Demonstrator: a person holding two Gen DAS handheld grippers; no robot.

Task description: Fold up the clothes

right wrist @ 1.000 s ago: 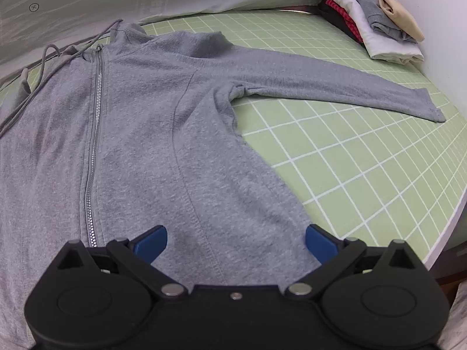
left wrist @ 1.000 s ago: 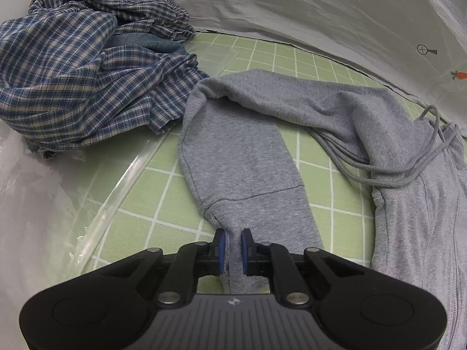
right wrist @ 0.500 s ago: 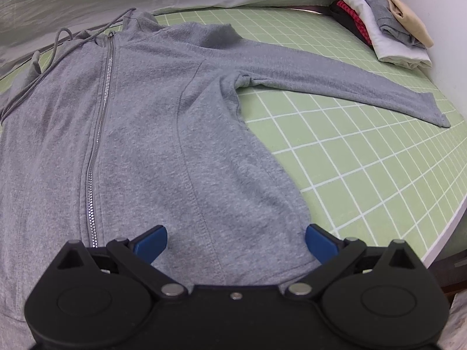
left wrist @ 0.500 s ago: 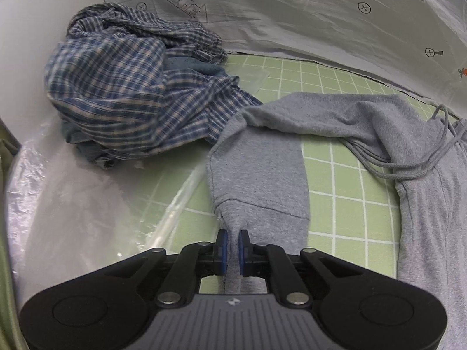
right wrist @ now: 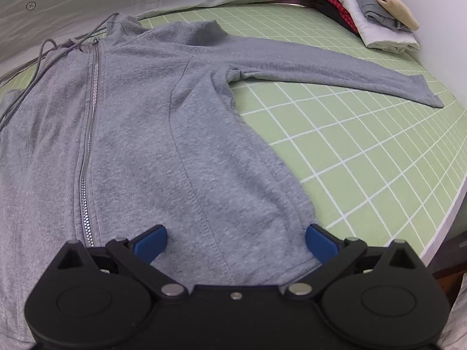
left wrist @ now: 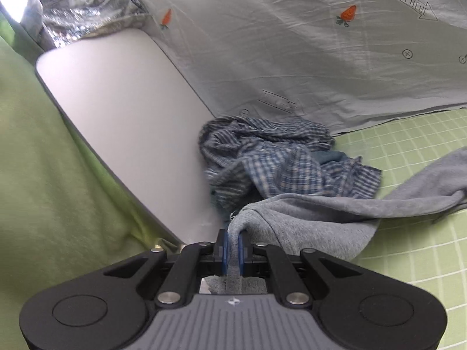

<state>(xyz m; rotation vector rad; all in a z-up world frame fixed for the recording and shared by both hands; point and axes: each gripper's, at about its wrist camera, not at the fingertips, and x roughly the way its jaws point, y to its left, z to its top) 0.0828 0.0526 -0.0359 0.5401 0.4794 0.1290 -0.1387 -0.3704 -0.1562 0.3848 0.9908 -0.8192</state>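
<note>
A grey zip hoodie [right wrist: 140, 134] lies spread face up on the green grid mat [right wrist: 364, 151], zipper running up its middle and one sleeve [right wrist: 335, 70] stretched out to the right. Its other sleeve [left wrist: 335, 207] is lifted off the mat, the cuff pinched between the blue pads of my left gripper [left wrist: 232, 246], which is shut on it. My right gripper [right wrist: 235, 240] hovers wide open over the hoodie's lower hem, with cloth below the fingers but not gripped.
A crumpled blue plaid shirt [left wrist: 271, 163] lies beside the lifted sleeve by the white table edge [left wrist: 125, 128]. A stack of folded clothes [right wrist: 370, 14] sits at the mat's far right corner. A printed white sheet [left wrist: 306, 43] hangs behind. The mat's right edge [right wrist: 449, 221] is close.
My left gripper has risen and swung left with the sleeve cuff, pulling the sleeve up off the mat. The right gripper has stayed open over the hem.
</note>
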